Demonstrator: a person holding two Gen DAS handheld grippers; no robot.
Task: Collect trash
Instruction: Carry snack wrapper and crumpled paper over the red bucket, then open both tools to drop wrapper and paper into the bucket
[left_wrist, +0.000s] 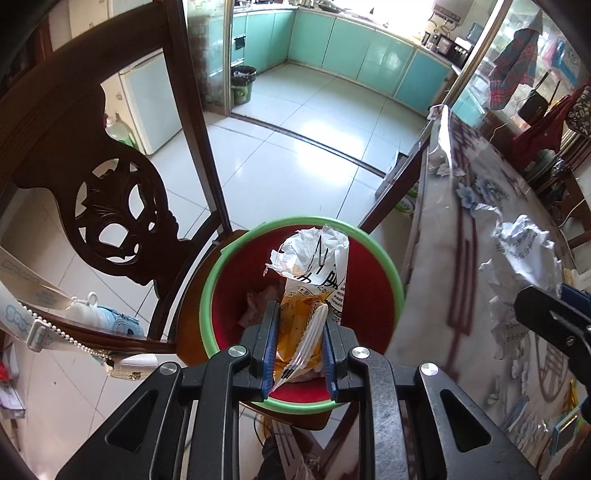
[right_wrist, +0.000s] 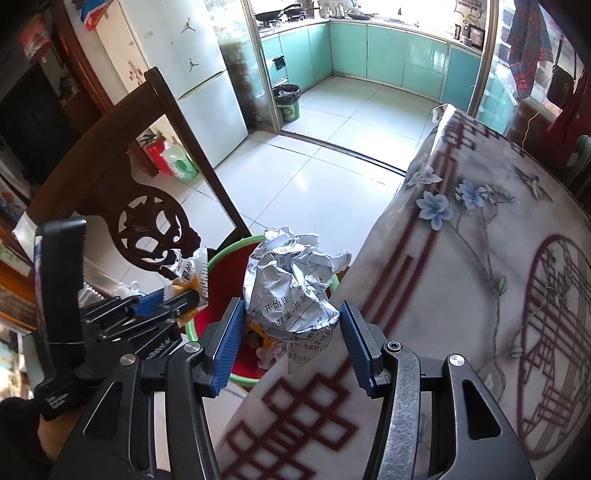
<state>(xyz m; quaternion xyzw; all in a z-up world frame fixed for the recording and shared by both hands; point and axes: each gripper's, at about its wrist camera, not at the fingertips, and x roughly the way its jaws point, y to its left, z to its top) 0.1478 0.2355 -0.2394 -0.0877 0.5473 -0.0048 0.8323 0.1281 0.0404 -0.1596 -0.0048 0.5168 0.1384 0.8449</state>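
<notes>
Trash rode in both grippers: our left gripper (left_wrist: 300, 343) pinched a wrapper (left_wrist: 314, 273) above the bin (left_wrist: 210, 291) at lower centre, ready to drop; our right gripper (right_wrist: 288, 343) clasped crumpled paper (right_wrist: 291, 280) close behind.

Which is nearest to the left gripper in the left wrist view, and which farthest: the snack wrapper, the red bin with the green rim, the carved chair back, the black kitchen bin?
1. Snack wrapper, held between the fingers of the left gripper.
2. Red bin, directly beneath.
3. Carved chair back, to the left.
4. Black kitchen bin, far across the floor in the kitchen doorway.
</notes>
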